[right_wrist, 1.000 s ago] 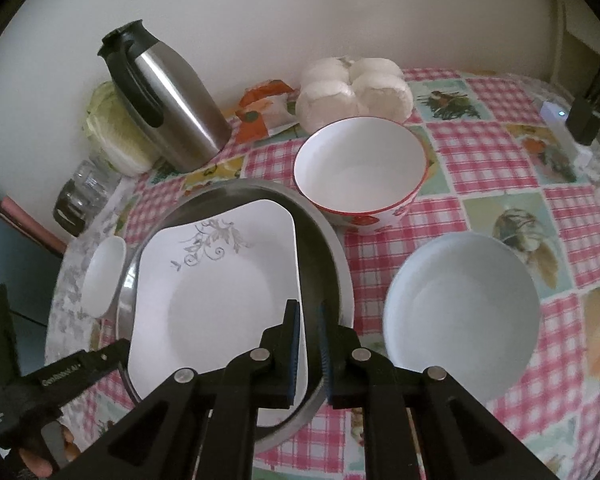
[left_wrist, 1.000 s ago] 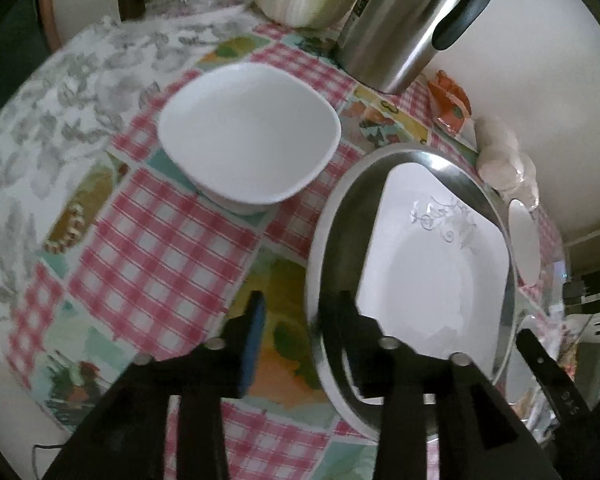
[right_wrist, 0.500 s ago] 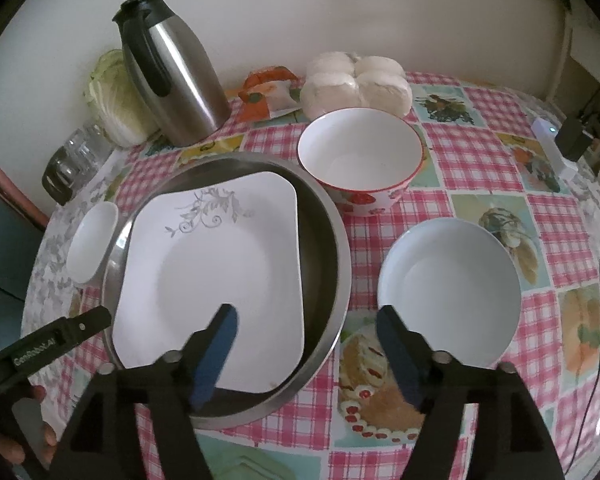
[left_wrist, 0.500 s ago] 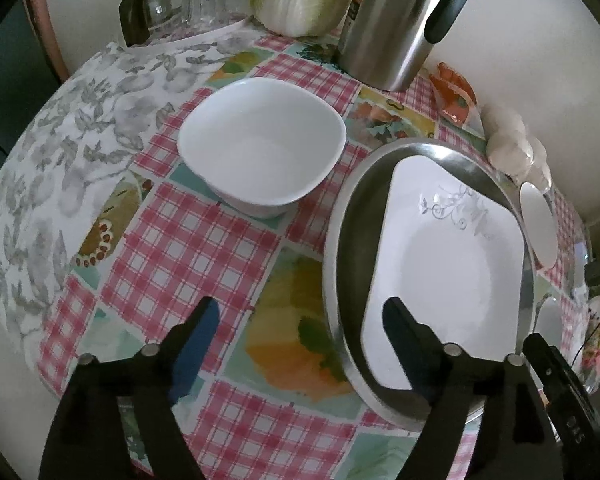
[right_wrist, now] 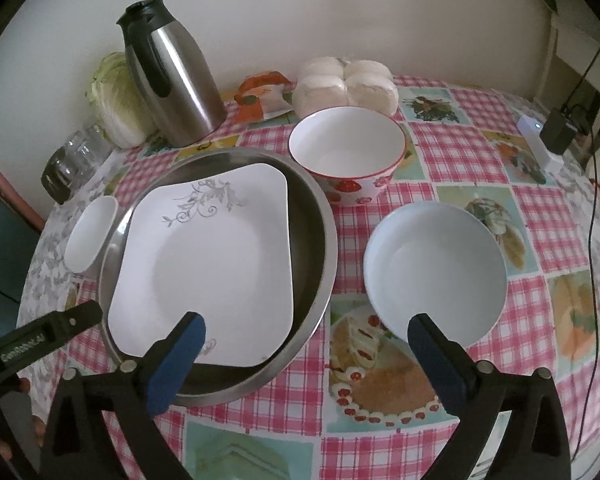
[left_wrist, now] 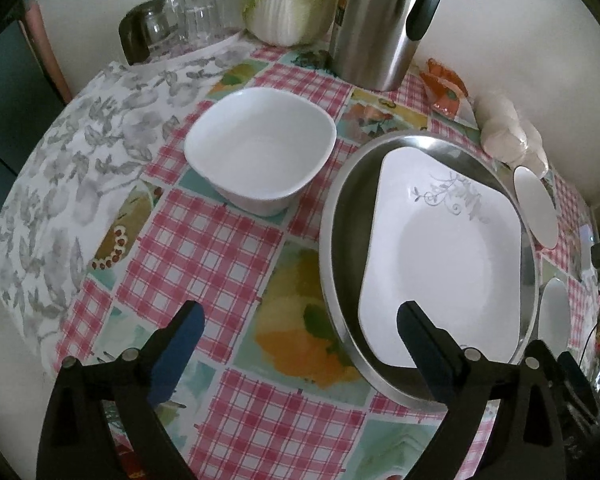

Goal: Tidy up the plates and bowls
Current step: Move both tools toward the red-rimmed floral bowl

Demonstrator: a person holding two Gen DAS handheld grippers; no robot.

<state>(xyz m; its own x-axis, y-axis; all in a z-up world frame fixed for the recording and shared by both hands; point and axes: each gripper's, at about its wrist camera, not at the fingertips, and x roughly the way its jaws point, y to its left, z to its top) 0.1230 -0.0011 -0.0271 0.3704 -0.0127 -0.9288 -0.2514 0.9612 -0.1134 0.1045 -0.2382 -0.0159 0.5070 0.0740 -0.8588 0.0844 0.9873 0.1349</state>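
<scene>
A white square plate (left_wrist: 444, 256) with a grey floral print lies in a round steel pan (left_wrist: 340, 248); both show in the right wrist view, plate (right_wrist: 216, 256) and pan (right_wrist: 316, 240). A white square bowl (left_wrist: 260, 152) sits left of the pan. A red-rimmed strawberry bowl (right_wrist: 346, 148) and a plain white round bowl (right_wrist: 436, 268) sit right of the pan. My left gripper (left_wrist: 300, 316) is open and empty above the table at the pan's near left rim. My right gripper (right_wrist: 306, 326) is open and empty over the pan's near right rim.
A steel thermos jug (right_wrist: 172, 68), a cabbage (right_wrist: 116, 96), upturned glasses (left_wrist: 180, 20), a snack packet (right_wrist: 264, 92) and wrapped buns (right_wrist: 344, 84) stand along the wall. A white adapter with cable (right_wrist: 540, 148) lies far right.
Both grippers have opened wide, letting go of the pan's rim, and have pulled back and up from the table. The pan with the plate stays put.
</scene>
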